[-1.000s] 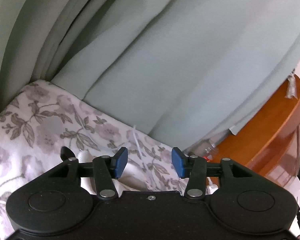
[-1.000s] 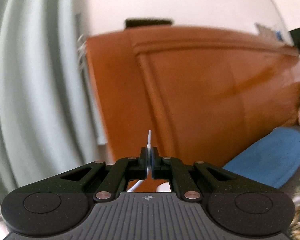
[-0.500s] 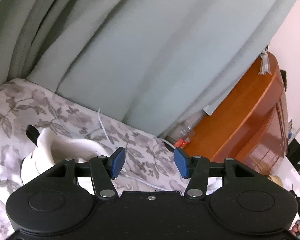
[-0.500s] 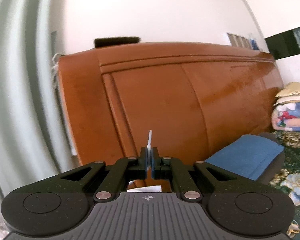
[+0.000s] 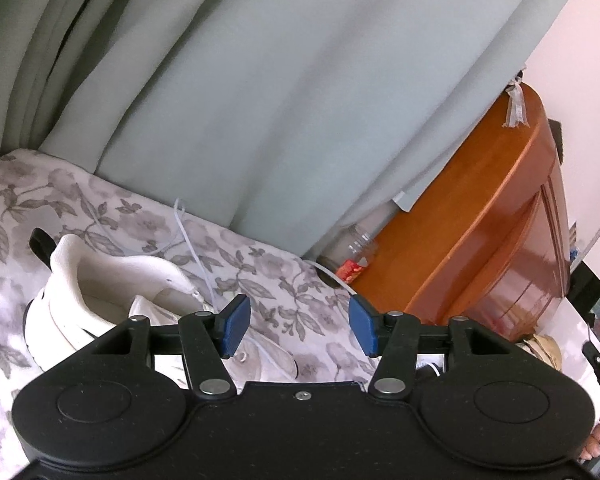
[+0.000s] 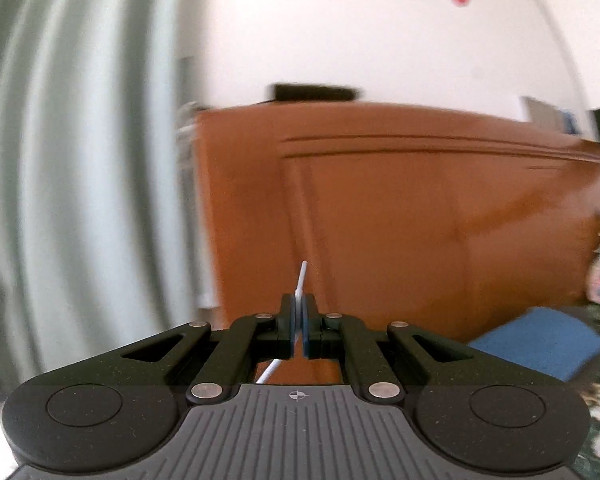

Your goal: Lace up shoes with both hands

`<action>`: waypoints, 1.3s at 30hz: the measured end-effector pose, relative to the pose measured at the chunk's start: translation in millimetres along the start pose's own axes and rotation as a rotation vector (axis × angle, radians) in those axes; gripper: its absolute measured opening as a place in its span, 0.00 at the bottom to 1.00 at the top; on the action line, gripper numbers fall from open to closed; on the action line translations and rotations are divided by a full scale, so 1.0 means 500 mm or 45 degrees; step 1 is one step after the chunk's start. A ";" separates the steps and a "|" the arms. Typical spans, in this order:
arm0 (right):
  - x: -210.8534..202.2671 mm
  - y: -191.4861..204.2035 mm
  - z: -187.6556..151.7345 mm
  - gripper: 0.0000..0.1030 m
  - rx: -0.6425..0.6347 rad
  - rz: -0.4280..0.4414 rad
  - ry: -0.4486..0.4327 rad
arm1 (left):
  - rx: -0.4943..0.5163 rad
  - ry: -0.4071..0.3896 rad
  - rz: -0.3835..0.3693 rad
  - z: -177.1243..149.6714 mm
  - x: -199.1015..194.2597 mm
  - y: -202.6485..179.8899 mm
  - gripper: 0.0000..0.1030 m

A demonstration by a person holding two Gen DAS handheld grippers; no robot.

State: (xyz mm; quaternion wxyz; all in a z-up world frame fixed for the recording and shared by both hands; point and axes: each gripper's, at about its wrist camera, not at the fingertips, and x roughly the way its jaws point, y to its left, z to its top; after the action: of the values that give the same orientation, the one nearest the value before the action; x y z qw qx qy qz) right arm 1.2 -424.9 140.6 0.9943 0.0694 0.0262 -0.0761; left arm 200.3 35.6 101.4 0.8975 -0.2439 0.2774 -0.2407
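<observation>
A white sneaker lies on the floral cloth, its heel toward the upper left and its front partly hidden under my left gripper. My left gripper hovers open just above the shoe's right side, blue pads apart with nothing between them. A white lace trails from the shoe across the cloth; another strand runs off to the right. In the right wrist view my right gripper is shut on the lace tip, which sticks up between the pads, with lace hanging below.
Pale green curtains hang behind the cloth. An orange wooden headboard stands at the right, with a clear jar at its foot. A blue cushion lies lower right in the right wrist view. A hand shows at the edge.
The left gripper has pulled back and tilted, bringing much more of the sneaker into view. The right gripper keeps its hold on the lace tip while its view swings, now blurred.
</observation>
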 end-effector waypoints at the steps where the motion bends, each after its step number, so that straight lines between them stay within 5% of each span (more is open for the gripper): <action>1: 0.008 0.013 0.000 0.03 -0.009 0.040 0.009 | 0.001 0.000 0.000 -0.001 -0.004 0.000 0.51; 10: 0.076 0.176 -0.024 0.03 -0.150 0.478 0.144 | -0.021 -0.048 0.016 -0.007 -0.052 0.016 0.56; 18: 0.112 0.363 -0.172 0.03 -0.346 0.816 0.467 | -0.062 -0.083 0.041 -0.009 -0.093 0.054 0.57; 23: 0.109 0.426 -0.238 0.04 -0.394 0.915 0.575 | -0.089 -0.085 0.058 -0.009 -0.106 0.076 0.58; 27: 0.126 0.390 -0.232 0.08 -0.363 0.803 0.601 | -0.103 -0.087 0.058 -0.013 -0.113 0.089 0.58; 34: 0.216 0.198 -0.255 0.14 -0.215 0.282 0.732 | -0.118 -0.081 0.054 -0.023 -0.107 0.099 0.62; 39: 0.272 0.141 -0.286 0.22 -0.075 0.233 0.826 | -0.118 -0.057 0.062 -0.032 -0.096 0.092 0.62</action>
State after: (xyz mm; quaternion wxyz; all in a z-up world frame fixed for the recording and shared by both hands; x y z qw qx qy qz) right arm 140.3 -355.8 0.2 0.9384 0.0632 0.3372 0.0405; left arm 169.2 93.4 81.8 0.8969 -0.2838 0.2740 -0.2000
